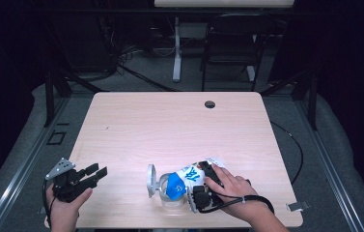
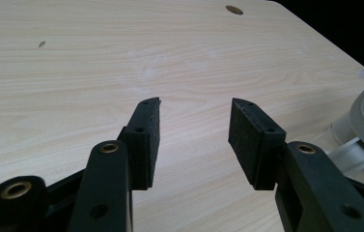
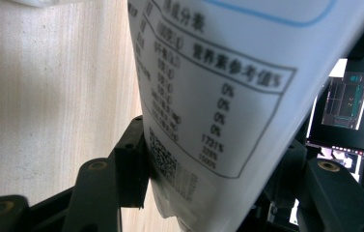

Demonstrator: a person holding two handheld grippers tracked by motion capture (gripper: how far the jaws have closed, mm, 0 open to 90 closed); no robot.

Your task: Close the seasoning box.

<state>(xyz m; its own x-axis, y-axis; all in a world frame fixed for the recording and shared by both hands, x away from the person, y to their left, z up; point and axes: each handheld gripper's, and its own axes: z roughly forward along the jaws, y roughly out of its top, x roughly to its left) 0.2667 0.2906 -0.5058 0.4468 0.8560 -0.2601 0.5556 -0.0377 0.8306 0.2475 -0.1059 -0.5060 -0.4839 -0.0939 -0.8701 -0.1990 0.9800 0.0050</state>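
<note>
Right gripper fingers clamped on the white-and-blue packet; left gripper fingers wide apart, empty, above the table.

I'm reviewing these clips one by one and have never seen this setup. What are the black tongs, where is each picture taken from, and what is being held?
A person holds a hand-operated two-jaw gripper in each hand. The high view looks down on the wooden table. The other two pictures come from cameras riding on each gripper, looking along its black jaws. The left gripper stands open over bare wood with nothing between its jaws. The right gripper is closed on a white and blue packet, whose printed label fills much of the right gripper view. Next to the packet on the table stands a clear container with a grey lid flipped up.
</note>
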